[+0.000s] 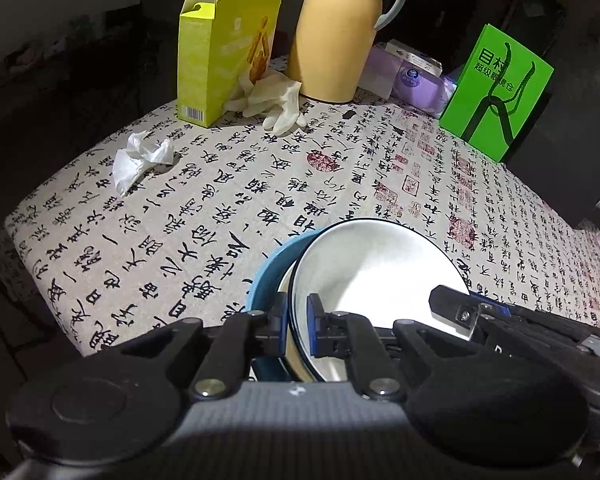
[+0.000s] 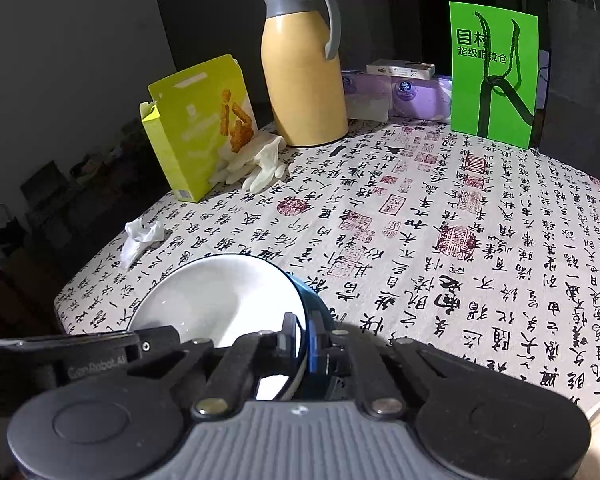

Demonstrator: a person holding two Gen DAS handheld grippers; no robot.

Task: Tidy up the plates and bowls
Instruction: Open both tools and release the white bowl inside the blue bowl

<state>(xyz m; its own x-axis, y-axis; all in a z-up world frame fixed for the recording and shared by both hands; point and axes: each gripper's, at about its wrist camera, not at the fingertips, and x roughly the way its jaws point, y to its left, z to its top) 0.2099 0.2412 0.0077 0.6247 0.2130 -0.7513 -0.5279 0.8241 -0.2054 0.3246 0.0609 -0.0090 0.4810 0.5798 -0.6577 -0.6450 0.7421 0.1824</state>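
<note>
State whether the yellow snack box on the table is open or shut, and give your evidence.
Open. The yellow snack box stands upright with its top flaps raised and its torn tab sticking up.

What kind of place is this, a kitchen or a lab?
Most likely a home dining table: a calligraphy-print tablecloth, a yellow thermos jug, an opened snack box, and tissue packs at the back. No lab gear shows.

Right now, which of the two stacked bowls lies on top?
The white bowl with the dark rim lies on top, nested inside the blue bowl, whose wall shows only at the edge.
</note>
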